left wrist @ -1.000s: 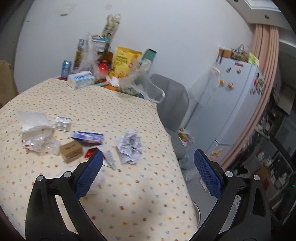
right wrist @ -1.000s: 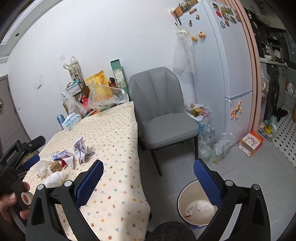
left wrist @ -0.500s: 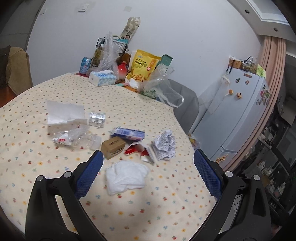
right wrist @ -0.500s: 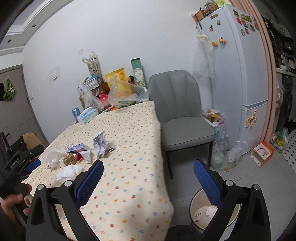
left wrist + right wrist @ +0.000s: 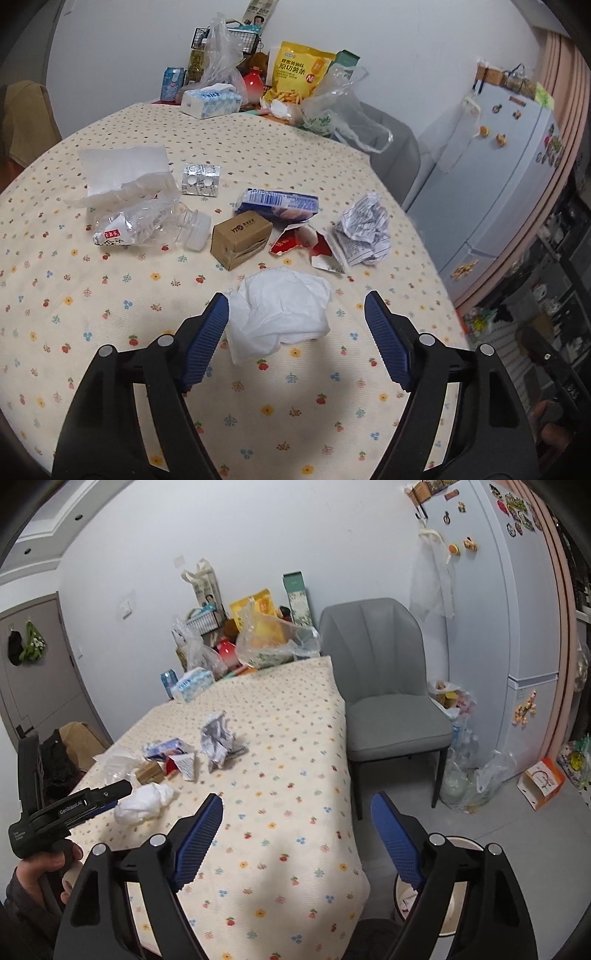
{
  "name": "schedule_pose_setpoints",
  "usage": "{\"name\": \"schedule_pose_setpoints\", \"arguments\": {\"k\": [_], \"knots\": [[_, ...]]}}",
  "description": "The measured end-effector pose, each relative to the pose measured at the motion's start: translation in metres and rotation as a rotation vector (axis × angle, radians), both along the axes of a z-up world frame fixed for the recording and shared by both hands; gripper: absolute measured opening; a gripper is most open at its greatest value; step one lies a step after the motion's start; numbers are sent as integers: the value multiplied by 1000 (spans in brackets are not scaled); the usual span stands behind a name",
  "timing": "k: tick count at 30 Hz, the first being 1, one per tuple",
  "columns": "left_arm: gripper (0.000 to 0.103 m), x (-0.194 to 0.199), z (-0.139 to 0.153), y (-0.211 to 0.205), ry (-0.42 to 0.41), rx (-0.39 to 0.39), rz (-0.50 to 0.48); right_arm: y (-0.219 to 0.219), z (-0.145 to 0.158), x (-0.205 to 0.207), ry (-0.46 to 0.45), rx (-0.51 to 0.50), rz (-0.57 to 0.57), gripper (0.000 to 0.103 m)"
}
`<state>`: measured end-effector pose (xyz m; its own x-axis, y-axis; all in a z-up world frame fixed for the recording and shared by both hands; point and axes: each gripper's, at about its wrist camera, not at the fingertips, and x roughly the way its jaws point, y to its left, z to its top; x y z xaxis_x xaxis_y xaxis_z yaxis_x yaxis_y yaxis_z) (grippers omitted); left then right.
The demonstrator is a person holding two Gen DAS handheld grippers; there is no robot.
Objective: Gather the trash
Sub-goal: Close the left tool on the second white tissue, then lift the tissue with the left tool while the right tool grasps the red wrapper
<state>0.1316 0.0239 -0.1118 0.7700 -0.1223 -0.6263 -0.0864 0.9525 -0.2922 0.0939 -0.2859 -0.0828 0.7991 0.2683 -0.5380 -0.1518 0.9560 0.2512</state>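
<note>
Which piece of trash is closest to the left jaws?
The white tissue, lying between the left gripper's open jaws. The crumpled printed paper and brown box lie farther away.

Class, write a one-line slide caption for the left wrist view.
Left gripper open around a crumpled white tissue on the flowered tablecloth, other trash beyond.

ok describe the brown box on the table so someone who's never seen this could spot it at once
On the floral-clothed table, look at the litter cluster in the middle. The small cardboard box sits between the crushed clear bottle and the torn red wrapper. It is the only brown, square-edged piece there.
</note>
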Motion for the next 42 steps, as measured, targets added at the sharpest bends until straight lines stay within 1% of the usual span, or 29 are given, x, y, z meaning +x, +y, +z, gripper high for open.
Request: {"name": "schedule_pose_setpoints", "arguments": {"k": [3, 8, 9, 11, 12, 13, 15, 19, 24, 30, 39, 42], "knots": [[76, 6, -4, -4, 31, 55, 30, 0, -2, 3, 16, -12, -18, 81], [76, 15, -12, -5, 84, 92, 52, 4, -2, 10, 26, -27, -35, 76], [73, 17, -16, -5, 100, 90, 47, 7, -2, 11, 28, -29, -26, 76], [28, 21, -21, -4, 132, 54, 22, 14, -1, 14, 32, -35, 1, 74], [26, 21, -22, -2, 140, 50, 18, 17, -1, 15, 35, -38, 11, 71], [17, 19, -20, -1, 130, 49, 18, 20, -1, 16, 38, -43, 23, 70], [16, 14, -18, 4, 121, 45, 31, 29, -2, 21, 51, -56, 46, 68], [16, 5, -11, 18, 91, 72, 75, 53, -1, 31, 64, -72, 107, 65], [16, -3, -2, 43, 67, 52, 115, 87, 0, 41, 79, -93, 186, 63], [16, -7, 1, 68, 55, 38, 167, 129, 0, 57, 97, -127, 284, 59], [16, -4, -1, 90, 57, 26, 205, 182, -7, 89, 126, -208, 354, 58], [16, -4, -1, 94, 57, 22, 211, 196, -13, 101, 147, -227, 368, 50]]}}
